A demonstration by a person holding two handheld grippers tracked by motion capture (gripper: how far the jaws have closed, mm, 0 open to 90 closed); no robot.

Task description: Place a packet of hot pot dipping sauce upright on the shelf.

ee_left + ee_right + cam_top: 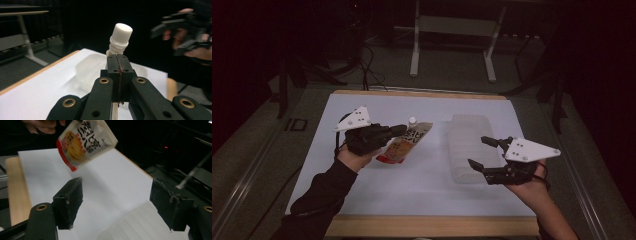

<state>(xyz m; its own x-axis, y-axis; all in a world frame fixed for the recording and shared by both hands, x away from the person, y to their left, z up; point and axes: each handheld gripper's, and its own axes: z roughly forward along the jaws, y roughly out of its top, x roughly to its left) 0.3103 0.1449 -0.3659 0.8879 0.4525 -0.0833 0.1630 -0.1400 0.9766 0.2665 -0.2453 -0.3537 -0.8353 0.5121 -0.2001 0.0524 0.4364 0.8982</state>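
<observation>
The pouch (404,142) is held above the white table (362,200) by the left gripper (399,131), jaws clamped shut just below its cap (121,33). The right gripper (482,152), jaws wide apart and empty, is poised over the clear bin (467,135). The pouch should be kept steady.

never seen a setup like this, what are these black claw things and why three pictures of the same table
They are hand-held grippers, one in each of a person's hands, not a robot. The high view looks down on the table; the other two pictures come from cameras riding on each gripper. The left gripper has its fingers closed on a printed spouted pouch just below its white cap, holding it off the table. The right gripper is open and holds nothing, above a clear plastic container lying on the white sheet.
</observation>
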